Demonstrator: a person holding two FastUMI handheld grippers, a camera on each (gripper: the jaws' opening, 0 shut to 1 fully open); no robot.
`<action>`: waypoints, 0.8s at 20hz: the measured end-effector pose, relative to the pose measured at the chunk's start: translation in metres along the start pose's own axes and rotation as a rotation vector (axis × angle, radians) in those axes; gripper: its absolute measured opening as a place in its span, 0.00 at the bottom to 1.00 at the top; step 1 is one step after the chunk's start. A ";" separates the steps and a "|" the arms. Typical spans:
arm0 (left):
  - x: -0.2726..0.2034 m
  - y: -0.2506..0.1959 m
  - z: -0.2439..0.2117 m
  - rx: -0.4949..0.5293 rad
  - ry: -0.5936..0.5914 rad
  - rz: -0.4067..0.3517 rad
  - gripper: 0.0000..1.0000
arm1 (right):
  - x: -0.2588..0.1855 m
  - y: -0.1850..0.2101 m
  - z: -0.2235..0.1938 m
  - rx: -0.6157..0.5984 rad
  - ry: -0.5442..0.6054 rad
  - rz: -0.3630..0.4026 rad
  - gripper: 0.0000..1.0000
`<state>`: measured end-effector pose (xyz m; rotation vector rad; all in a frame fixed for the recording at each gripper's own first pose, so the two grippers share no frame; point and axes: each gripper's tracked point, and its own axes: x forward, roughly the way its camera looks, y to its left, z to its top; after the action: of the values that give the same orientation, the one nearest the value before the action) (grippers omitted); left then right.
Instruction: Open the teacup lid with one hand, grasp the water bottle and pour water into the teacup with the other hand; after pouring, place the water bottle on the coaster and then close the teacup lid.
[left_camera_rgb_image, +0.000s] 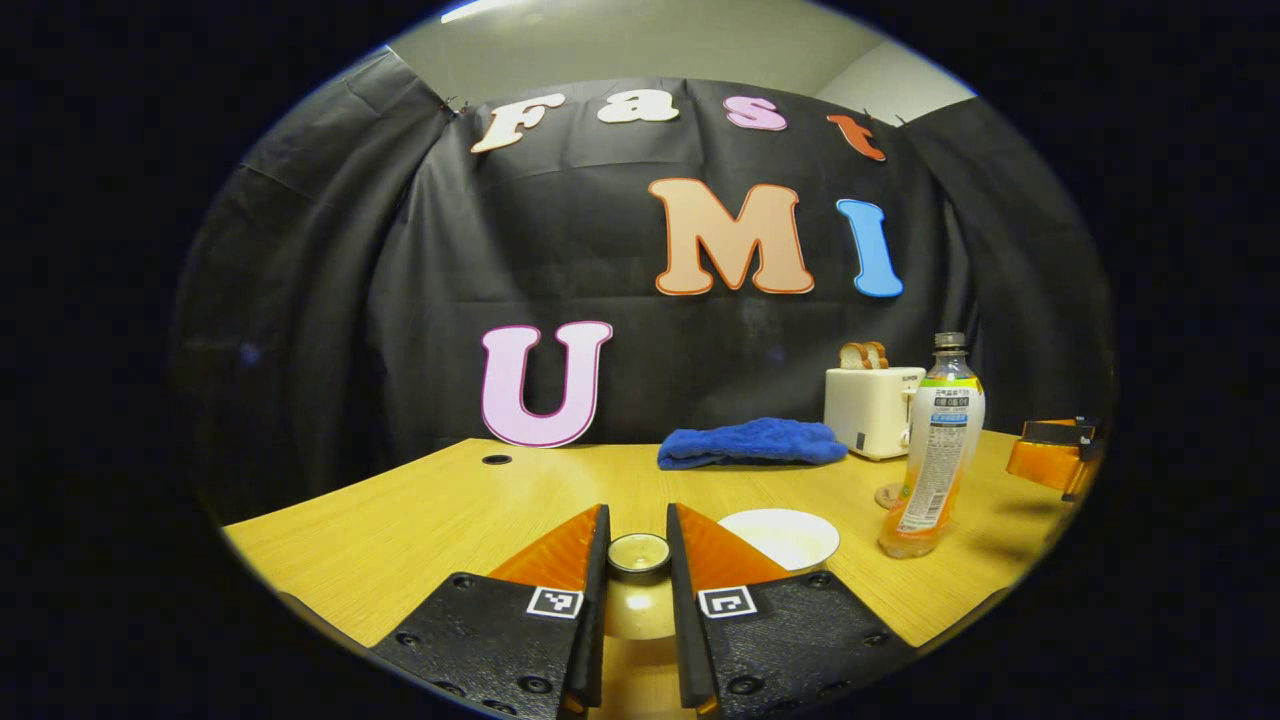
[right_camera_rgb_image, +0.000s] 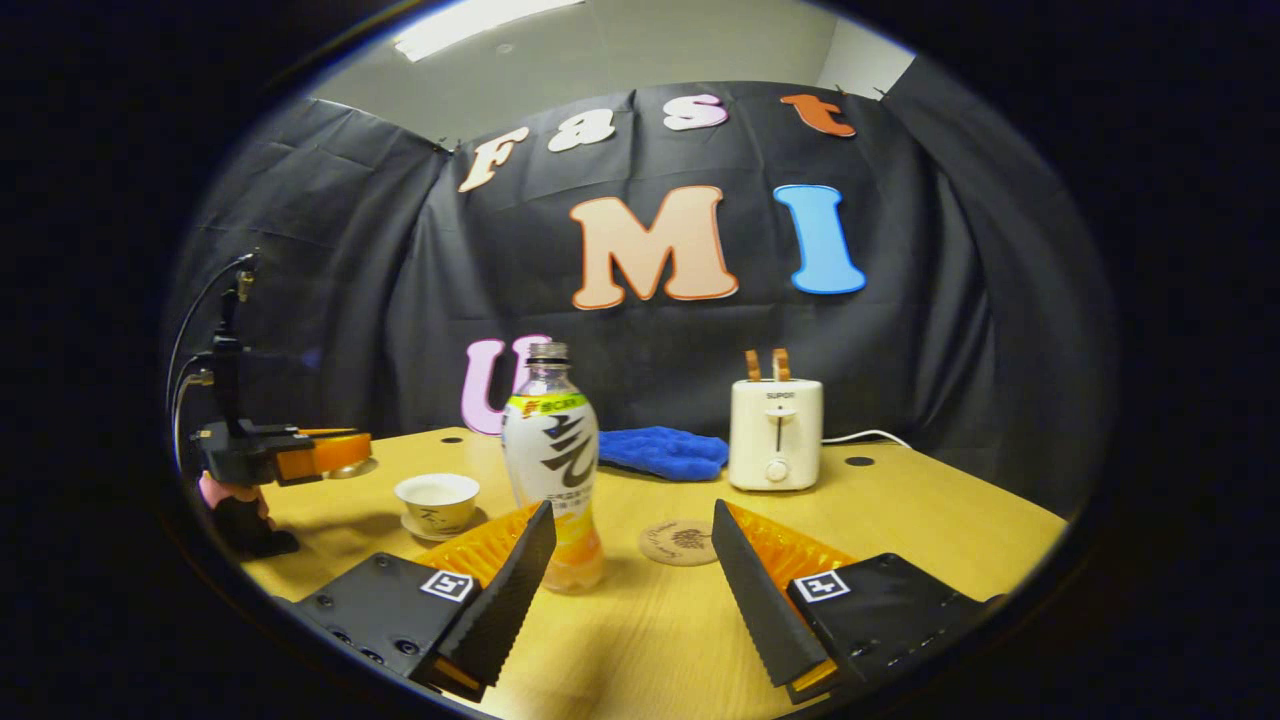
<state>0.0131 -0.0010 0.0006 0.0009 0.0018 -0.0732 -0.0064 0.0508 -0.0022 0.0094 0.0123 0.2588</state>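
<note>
Wooden desk (right_camera_rgb_image: 950, 530): water bottle (right_camera_rgb_image: 553, 460) upright, uncapped, between teacup (right_camera_rgb_image: 438, 502) and coaster (right_camera_rgb_image: 679, 541). Right tool (right_camera_rgb_image: 632, 560) wide, bottle ahead near its left finger. Left tool (left_camera_rgb_image: 638, 560) narrow, gripping teacup lid (left_camera_rgb_image: 638, 552), raised off the cup.

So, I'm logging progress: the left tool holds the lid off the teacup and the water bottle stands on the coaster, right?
Not quite. The water bottle stands on the table beside the coaster, which is bare, as the right gripper view shows. The left tool does hold the lid off the teacup.
</note>
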 end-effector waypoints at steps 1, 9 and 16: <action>-0.001 0.002 0.000 0.000 0.000 0.007 0.27 | 0.001 0.005 -0.001 0.001 0.002 0.028 1.00; -0.004 0.008 0.001 -0.001 -0.003 -0.004 0.27 | 0.021 0.040 -0.005 0.005 0.027 0.143 0.95; -0.004 0.019 0.000 0.001 -0.002 0.007 0.27 | 0.055 0.046 -0.021 -0.020 0.122 0.065 0.96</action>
<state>0.0100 0.0187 0.0004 0.0018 0.0001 -0.0660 0.0345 0.1097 -0.0237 -0.0258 0.1305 0.3244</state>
